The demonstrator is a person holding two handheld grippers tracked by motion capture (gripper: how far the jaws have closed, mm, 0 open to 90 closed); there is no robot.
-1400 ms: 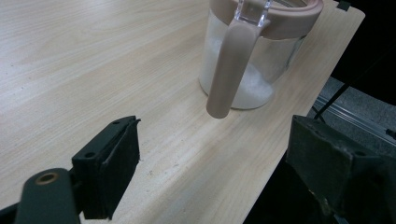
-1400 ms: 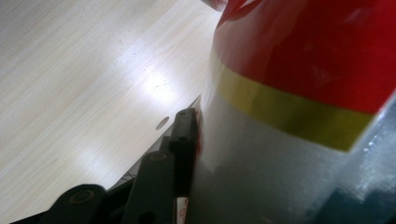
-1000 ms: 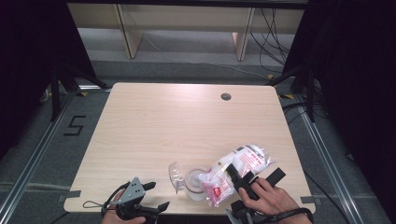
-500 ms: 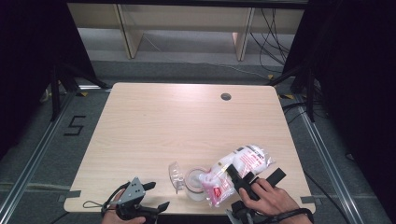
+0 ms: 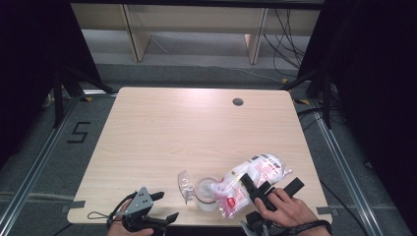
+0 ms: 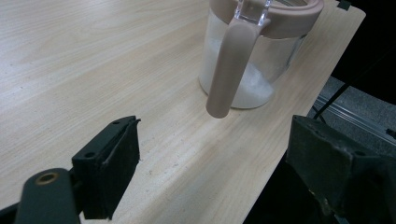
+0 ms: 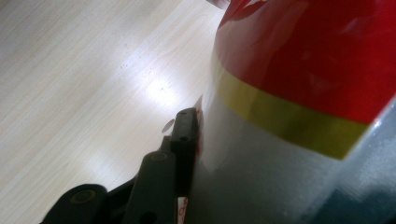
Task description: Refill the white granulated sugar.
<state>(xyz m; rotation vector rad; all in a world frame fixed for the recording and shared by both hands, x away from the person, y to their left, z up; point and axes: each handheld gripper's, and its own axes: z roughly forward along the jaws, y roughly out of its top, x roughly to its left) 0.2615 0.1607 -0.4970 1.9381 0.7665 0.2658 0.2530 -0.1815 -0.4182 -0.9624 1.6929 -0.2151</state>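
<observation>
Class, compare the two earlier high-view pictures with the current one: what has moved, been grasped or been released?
Nothing has visibly changed. The right gripper stays clamped on the tilted bag over the jar, and the left gripper stays open near the table's front edge.

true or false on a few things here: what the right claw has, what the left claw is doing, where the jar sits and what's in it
1. The right claw grips the plastic bag. True.
2. The left claw holds the jar's handle. False: it is open and apart from the jar.
3. The jar stands at the table's far edge. False: it is near the near edge of the table.
4. White powder lies in the jar. True.
5. The bag is tilted over the jar. True.
</observation>
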